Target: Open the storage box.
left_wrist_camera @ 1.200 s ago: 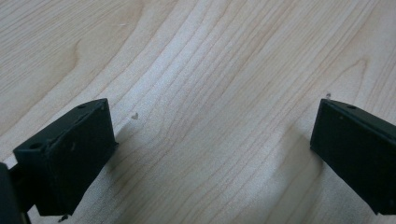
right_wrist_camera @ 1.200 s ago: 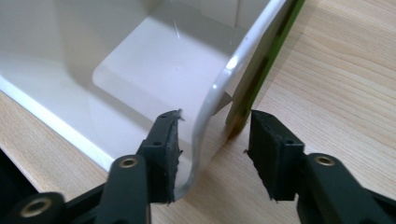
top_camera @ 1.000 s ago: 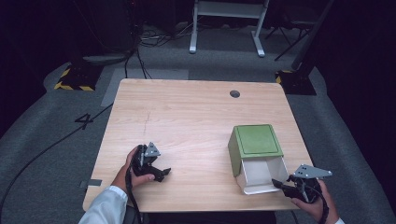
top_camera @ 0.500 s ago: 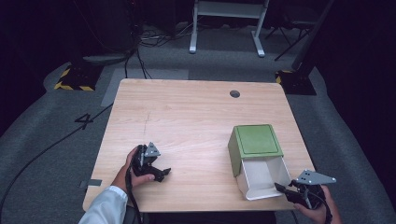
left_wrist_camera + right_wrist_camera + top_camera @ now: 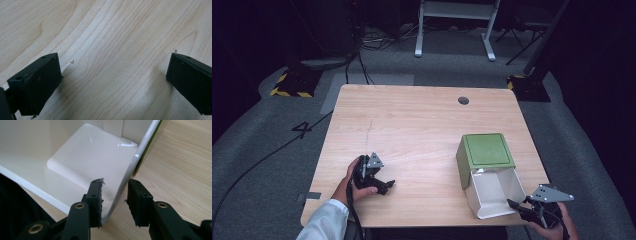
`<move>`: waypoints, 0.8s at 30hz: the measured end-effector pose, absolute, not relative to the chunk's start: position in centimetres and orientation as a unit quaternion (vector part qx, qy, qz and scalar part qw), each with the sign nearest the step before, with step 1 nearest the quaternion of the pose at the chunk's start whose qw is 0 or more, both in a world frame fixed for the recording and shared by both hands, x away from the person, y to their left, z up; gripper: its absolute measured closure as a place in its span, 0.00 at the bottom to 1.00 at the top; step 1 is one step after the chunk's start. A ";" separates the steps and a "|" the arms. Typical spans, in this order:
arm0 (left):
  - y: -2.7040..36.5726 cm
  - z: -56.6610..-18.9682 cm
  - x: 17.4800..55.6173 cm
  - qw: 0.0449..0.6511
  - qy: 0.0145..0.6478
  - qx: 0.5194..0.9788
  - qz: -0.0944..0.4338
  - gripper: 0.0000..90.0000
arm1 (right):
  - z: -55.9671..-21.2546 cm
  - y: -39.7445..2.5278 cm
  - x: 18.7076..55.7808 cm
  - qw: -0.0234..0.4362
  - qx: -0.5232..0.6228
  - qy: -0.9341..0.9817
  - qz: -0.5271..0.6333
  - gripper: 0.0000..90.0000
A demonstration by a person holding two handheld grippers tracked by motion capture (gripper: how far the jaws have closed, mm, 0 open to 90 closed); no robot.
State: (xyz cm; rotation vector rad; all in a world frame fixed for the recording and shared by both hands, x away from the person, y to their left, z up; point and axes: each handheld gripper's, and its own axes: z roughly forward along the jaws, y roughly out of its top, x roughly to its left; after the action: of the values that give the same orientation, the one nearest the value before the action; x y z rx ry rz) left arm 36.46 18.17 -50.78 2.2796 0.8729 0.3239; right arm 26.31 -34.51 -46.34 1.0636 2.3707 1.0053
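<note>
A green box (image 5: pixel 486 150) lies on its side at the table's right front, its white inside (image 5: pixel 492 192) open toward the person. My right gripper (image 5: pixel 514 206) is at the front right corner of that opening. In the right gripper view, my right gripper (image 5: pixel 115 187) has one jaw inside and one outside the white wall (image 5: pixel 82 157), closed in on its curved rim. A hand holds my left gripper (image 5: pixel 387 186) low on the table's left front. It stands wide open (image 5: pixel 115 72) over bare wood, with nothing between the jaws.
The wooden table (image 5: pixel 412 125) has a round cable hole (image 5: pixel 463 100) at the back right. The box's white lip reaches almost to the front edge. Cables and a white stand (image 5: pixel 454 20) are on the dark floor behind.
My right gripper has drawn back toward the front edge, and the white lip of the box has come out with it. The green top and my left gripper have stayed put.
</note>
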 end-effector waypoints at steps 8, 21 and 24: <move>18.2 -50.8 36.4 0.333 0.335 0.873 0.124 0.00 | -46.4 -34.6 26.1 0.176 0.375 0.838 0.354 0.72; 18.2 -50.8 36.4 0.333 0.335 0.872 0.124 0.00 | -46.4 -34.7 25.9 0.175 0.373 0.840 0.353 0.72; 18.2 -50.8 36.4 0.333 0.336 0.872 0.124 0.00 | -46.4 -34.8 25.8 0.172 0.373 0.839 0.356 0.72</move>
State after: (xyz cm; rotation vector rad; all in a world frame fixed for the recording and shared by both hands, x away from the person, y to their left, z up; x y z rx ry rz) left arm 36.42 18.16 -50.77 2.2779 0.8783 0.3250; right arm 25.82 -34.77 -46.40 1.0583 2.3824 1.0096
